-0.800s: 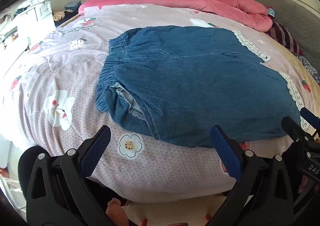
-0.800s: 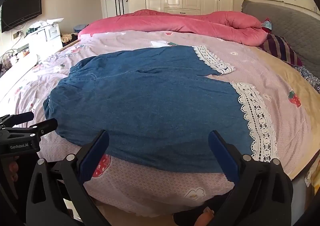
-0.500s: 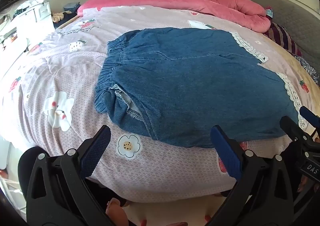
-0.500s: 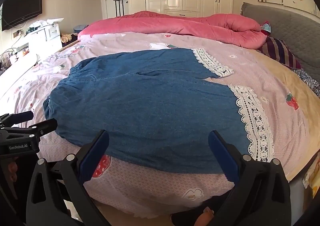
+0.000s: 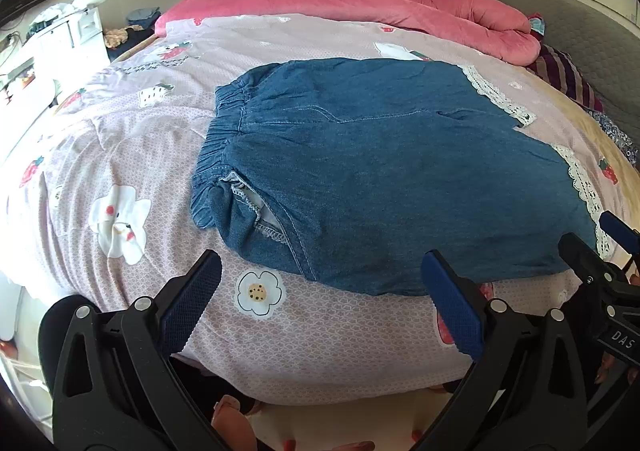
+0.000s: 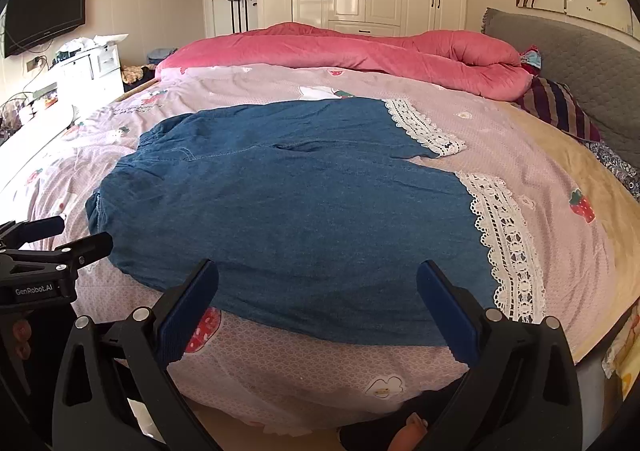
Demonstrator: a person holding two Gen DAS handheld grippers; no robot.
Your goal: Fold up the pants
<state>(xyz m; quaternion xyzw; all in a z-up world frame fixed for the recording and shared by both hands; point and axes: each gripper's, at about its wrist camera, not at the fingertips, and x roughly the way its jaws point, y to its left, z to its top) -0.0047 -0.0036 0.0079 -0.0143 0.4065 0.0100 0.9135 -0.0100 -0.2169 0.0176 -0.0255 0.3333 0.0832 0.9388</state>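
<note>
Denim pants (image 5: 392,171) lay flat across the floral quilt (image 5: 120,139), lace hems toward the headboard side, probably spread for folding. Left gripper (image 5: 320,303) and right gripper (image 6: 316,303) hovered at the near edge, jaws wide, empty.

The pants (image 5: 384,179) are blue denim with white lace trim (image 6: 508,243) at the leg ends. The bedspread (image 5: 160,155) under them is pale pink, printed with white flowers and red strawberries. A bright pink quilt (image 6: 360,47) lies bunched behind it, beside what looks like a purple-and-dark striped pillow (image 6: 560,107). The headboard (image 6: 580,63) is grey. Both grippers are black with blue pads (image 5: 192,303).
</note>
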